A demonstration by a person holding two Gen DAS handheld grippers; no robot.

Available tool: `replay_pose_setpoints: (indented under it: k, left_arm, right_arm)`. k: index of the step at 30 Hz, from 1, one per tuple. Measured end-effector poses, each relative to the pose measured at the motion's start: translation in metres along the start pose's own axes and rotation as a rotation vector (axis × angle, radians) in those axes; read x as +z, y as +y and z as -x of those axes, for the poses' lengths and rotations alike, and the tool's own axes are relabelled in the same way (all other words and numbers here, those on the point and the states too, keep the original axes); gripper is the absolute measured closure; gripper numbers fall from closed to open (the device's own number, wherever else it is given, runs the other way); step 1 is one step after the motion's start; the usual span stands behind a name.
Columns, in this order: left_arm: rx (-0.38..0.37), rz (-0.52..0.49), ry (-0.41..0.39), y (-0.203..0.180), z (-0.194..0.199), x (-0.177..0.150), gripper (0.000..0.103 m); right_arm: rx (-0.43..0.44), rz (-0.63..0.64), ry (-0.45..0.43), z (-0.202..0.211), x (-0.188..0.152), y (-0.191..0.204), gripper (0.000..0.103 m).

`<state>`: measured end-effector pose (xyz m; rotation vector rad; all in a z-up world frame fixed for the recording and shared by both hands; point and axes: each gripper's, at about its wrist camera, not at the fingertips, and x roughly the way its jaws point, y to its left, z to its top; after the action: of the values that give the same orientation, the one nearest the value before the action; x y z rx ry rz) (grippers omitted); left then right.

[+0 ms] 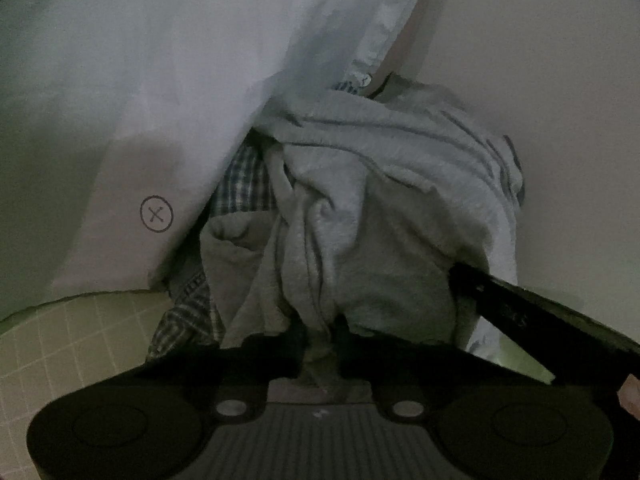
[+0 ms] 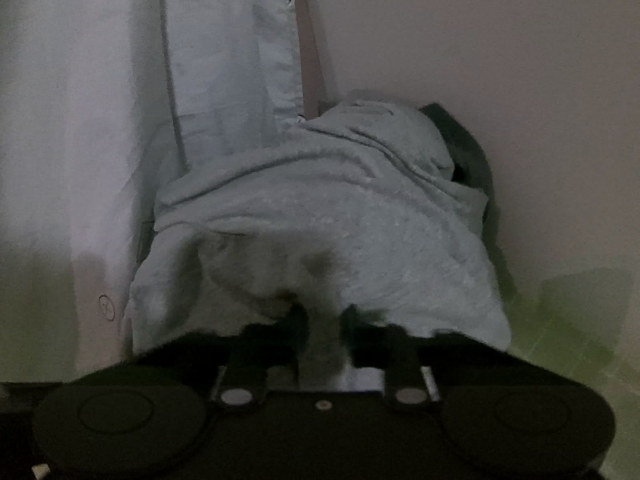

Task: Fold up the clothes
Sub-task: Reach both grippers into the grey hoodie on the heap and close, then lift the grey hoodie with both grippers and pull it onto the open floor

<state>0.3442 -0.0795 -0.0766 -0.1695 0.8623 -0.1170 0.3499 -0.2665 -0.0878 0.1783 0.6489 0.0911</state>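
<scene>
- The left gripper [image 1: 322, 340] has its fingers drawn in narrow, with a fold of the grey garment [image 1: 360, 200] pinched between them; the cloth rises bunched and creased straight ahead of the fingers.
- The right gripper [image 2: 324, 320] likewise has its fingers closed to a narrow gap on a fold of the same grey garment [image 2: 320, 216], which drapes over and ahead of the fingertips in broad soft folds.
- In the left wrist view the right gripper's dark finger [image 1: 520, 304] comes in from the right, just beside the garment's right edge, so the two holds sit near each other on one side of the cloth.
- A checked garment [image 1: 240, 184] shows under and left of the grey one; a pale blue shirt [image 1: 320, 40] stretches away toward the top left, its buttoned edge [image 2: 284, 48] running upward.
- Below lies a green gridded mat [image 1: 60, 340] on the pale surface [image 1: 540, 80], which carries a circled cross mark [image 1: 157, 213].
- The grey garment lies forward of both grippers equally; its long axis cannot be told while it is bunched, nor how far the folding stands.
</scene>
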Motion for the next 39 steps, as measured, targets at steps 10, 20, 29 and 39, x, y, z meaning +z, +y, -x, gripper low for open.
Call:
replay_pose_setpoints:
  k: [10,20,29,39]
  left_arm:
    - [0.031,0.013,-0.103,0.017,0.074,-0.028,0.103]
    - [0.064,0.116,-0.109,0.071,0.167,-0.096,0.103]
    - [0.07,0.145,-0.04,0.092,0.192,-0.134,0.103]
    - [0.06,0.13,-0.038,0.088,0.153,-0.094,0.082]
  right_arm:
    - [0.021,0.029,-0.067,0.072,-0.017,0.01,0.1]
    - [0.075,0.053,-0.08,0.157,-0.064,0.039,0.101]
    - [0.115,0.009,0.005,0.207,-0.128,0.044,0.103]
    - [-0.012,0.005,-0.031,0.171,-0.092,0.026,0.065]
